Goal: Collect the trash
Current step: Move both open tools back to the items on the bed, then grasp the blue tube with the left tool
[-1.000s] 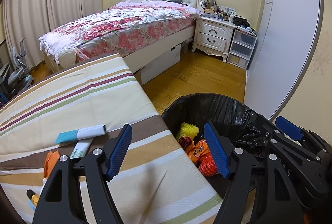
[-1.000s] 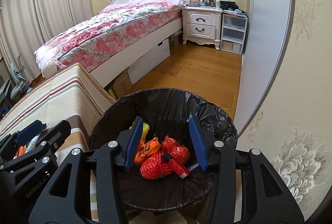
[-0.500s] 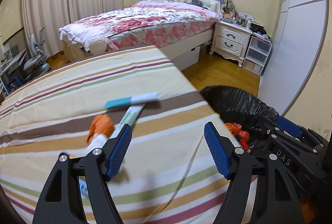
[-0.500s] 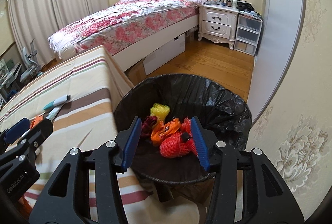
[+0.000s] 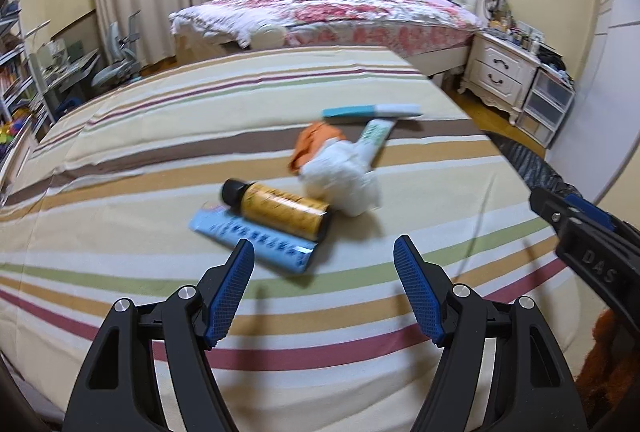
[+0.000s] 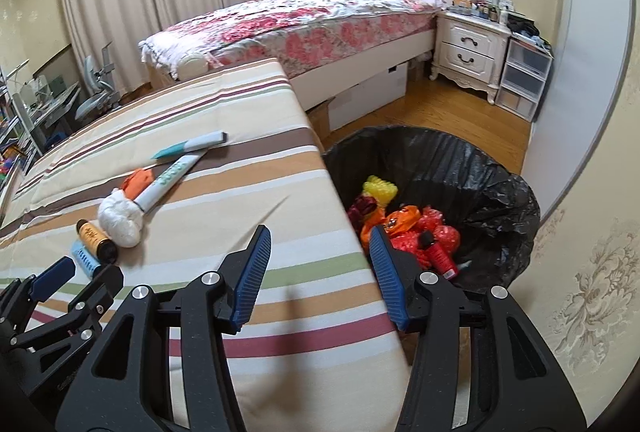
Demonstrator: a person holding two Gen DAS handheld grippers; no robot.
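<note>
Bottle [image 5: 276,207] lies crosswise just ahead of left gripper [image 5: 323,288], nearer than right; jaws wide, empty.

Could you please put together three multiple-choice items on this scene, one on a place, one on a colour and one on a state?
1. Where does the yellow bottle lie?
A. in the bin
B. on the striped cover, partly on the light blue packet
C. on the floor

2. What colour is the bag lining the trash bin?
A. white
B. blue
C. black

3. What state is the left tool in?
A. open with nothing between its fingers
B. shut on the bottle
C. shut on the white wad

Answers:
1 B, the bottle rests across the packet on the striped cover, beside the white wad.
2 C, crinkled black plastic lines the bin's rim and walls.
3 A, its blue fingers stand wide apart above the cover, short of the trash.
</note>
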